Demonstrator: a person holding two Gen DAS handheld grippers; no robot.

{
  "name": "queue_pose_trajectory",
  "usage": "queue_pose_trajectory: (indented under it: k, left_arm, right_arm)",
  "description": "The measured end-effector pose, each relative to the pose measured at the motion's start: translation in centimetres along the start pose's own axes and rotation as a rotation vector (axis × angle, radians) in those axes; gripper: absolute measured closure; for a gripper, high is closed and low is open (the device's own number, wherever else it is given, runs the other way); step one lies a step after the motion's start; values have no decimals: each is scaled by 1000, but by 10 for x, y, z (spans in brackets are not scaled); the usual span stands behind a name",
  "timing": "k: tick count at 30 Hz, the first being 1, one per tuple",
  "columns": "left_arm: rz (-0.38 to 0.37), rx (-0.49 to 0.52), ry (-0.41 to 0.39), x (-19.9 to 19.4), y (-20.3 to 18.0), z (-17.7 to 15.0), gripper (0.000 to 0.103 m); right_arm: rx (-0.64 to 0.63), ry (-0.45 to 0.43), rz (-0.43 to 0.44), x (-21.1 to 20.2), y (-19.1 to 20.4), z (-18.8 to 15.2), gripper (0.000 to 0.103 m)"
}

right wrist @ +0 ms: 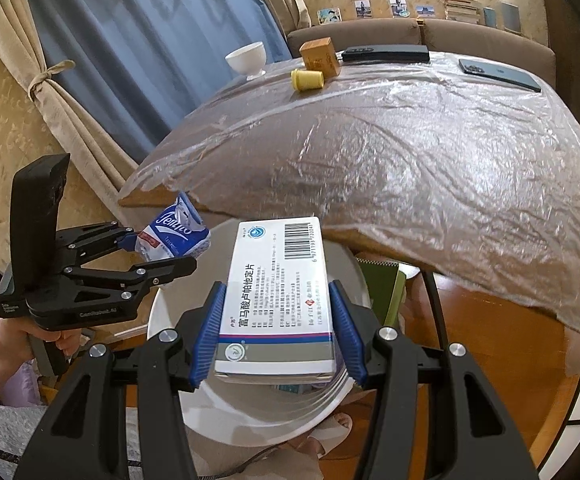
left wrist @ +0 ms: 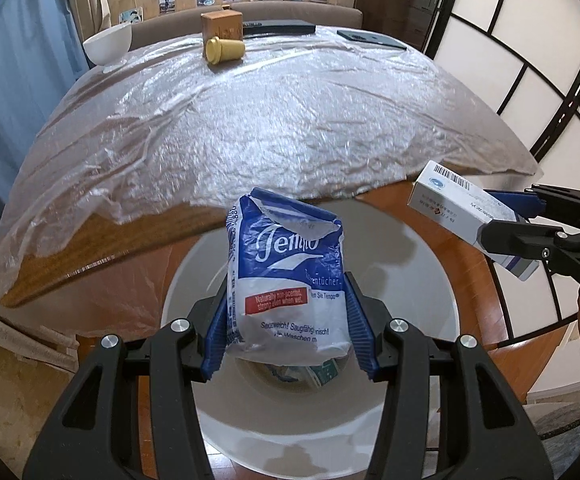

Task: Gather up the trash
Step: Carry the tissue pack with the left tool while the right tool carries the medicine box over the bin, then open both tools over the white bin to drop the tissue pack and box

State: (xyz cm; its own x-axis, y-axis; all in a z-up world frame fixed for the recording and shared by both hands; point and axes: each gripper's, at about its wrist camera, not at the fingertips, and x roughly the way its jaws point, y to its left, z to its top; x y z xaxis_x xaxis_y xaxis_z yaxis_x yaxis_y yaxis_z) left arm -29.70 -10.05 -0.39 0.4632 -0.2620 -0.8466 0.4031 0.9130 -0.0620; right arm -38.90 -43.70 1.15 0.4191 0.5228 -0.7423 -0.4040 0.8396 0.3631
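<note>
Left wrist view: landmark for this entry is the white bin (left wrist: pixel 422 280), standing on the wood floor at the near edge of the table (left wrist: pixel 70 248). Beyond the bin, the table is draped in a crinkled clear plastic sheet (left wrist: pixel 274 120). At the table's far end from the bin I log two dark phones (right wrist: pixel 386 54) (right wrist: pixel 498 74), a white bowl (left wrist: pixel 108 46), a small wooden box (left wrist: pixel 222 28) and a yellow cap (left wrist: pixel 224 50) lying on its side just in front of the box.

Directly above the bin's mouth, I have my left gripper (left wrist: pixel 288 322) clamped on a blue-and-white Tempo tissue pack (left wrist: pixel 288 276); the blue pads (left wrist: pixel 360 324) press both sides of its lower half, and the torn top points toward the table. Some packaging is visible at the bottom of the bin under the pack, too small to identify.

Right wrist view: my right gripper (right wrist: pixel 280 334) is closed around a white medicine box (right wrist: pixel 278 292), pads touching both long sides, barcode end pointing toward the table. The box hangs over the bin's opening, beside the tissue pack but apart from it. A green notebook (right wrist: pixel 382 292) stands just beside the bin on the table side. Neither item has been let go into the bin.
</note>
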Motion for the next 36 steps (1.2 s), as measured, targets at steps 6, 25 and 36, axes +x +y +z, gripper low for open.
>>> queue_pose_trajectory:
  k: [6, 25, 36]
  left_arm:
    - [8, 0, 32, 7, -3, -12, 51]
    - [35, -6, 136, 38, 7, -38, 51]
    - [10, 5, 188, 54, 14, -39, 41]
  right_arm:
    - [-4, 22, 0, 6, 1, -7, 52]
    - [-29, 112, -13, 43, 8, -26, 52]
    - [-28, 155, -21, 61, 10, -29, 50]
